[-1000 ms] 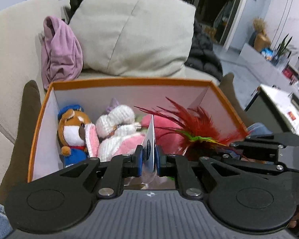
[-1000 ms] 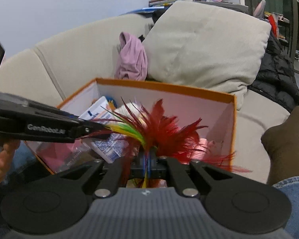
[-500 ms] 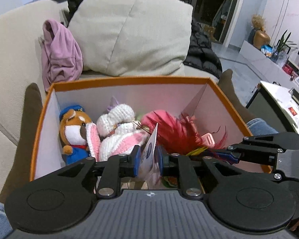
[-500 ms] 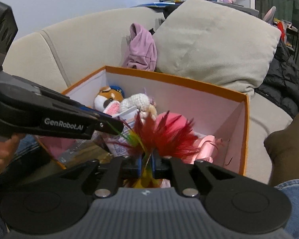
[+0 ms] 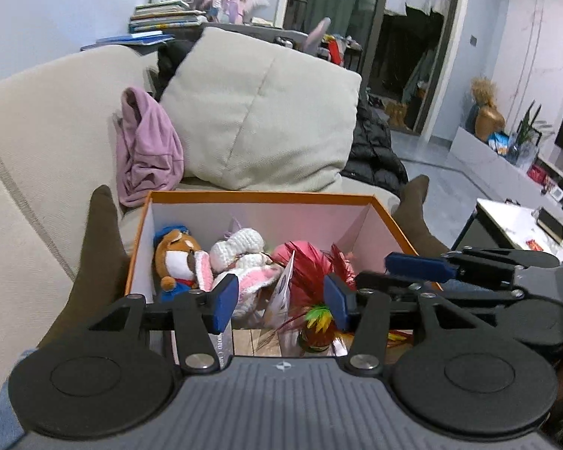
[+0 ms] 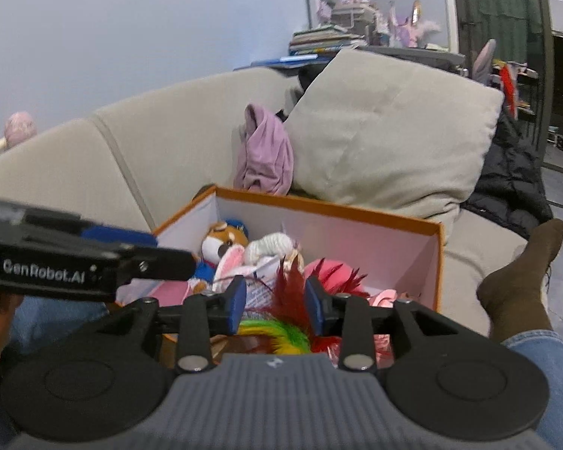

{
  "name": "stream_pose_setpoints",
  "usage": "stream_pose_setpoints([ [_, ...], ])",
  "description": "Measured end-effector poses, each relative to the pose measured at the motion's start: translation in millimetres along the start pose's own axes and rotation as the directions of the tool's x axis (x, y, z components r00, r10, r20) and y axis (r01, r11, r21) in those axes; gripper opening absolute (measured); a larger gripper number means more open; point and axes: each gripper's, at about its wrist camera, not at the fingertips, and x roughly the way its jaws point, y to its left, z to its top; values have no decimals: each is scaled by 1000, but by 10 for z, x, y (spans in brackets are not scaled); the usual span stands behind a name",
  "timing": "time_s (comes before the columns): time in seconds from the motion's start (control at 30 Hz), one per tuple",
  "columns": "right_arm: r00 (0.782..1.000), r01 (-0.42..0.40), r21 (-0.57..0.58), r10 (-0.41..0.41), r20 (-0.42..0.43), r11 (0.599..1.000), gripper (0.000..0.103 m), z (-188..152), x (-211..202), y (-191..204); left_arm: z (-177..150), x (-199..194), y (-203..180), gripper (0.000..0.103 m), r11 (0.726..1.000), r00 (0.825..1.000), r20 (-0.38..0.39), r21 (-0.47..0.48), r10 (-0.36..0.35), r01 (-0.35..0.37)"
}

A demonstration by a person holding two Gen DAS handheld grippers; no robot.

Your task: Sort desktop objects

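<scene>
Here both tools hover spread over the near edge of the orange box (image 5: 262,198) on the sofa (image 5: 37,120): the left tool (image 5: 279,300) grips nothing, nor does the right tool (image 6: 274,302). The red feather toy (image 5: 311,273) and white packet (image 5: 281,292) lie inside, beside the plush toys (image 5: 214,258).

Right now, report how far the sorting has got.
Done: the orange box holds the bear plush, the knitted bunny, the white packet and the red feather toy. In hand: nothing; the left gripper and right gripper are open above the box. Left: unclear; no loose items are visible outside the box.
</scene>
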Motion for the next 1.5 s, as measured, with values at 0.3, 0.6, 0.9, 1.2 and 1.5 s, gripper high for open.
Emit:
stream_pose_setpoints([
  [0.3, 995, 80, 113, -86, 51, 990, 70, 14, -167, -11, -241, -70, 45, 88, 997, 987, 150, -58, 62, -54],
  [0.6, 987, 161, 179, -160, -25, 971, 80, -203, -17, -100, -379, 140, 37, 88, 990, 983, 126, -72, 132, -124],
  [0.9, 983, 174, 131, -165, -76, 976, 86, -340, 157, -63, -481, 324, 35, 89, 979, 979, 69, -82, 193, -188],
  [1.2, 983, 167, 159, -152, -104, 973, 88, -425, 238, -135, -531, 424, -86, 89, 964, 959, 101, 0, 264, -265],
  [1.5, 985, 170, 145, -161, -68, 975, 89, -479, 241, -123, -535, 475, -96, 89, 956, 952, 103, 16, 289, -292],
])
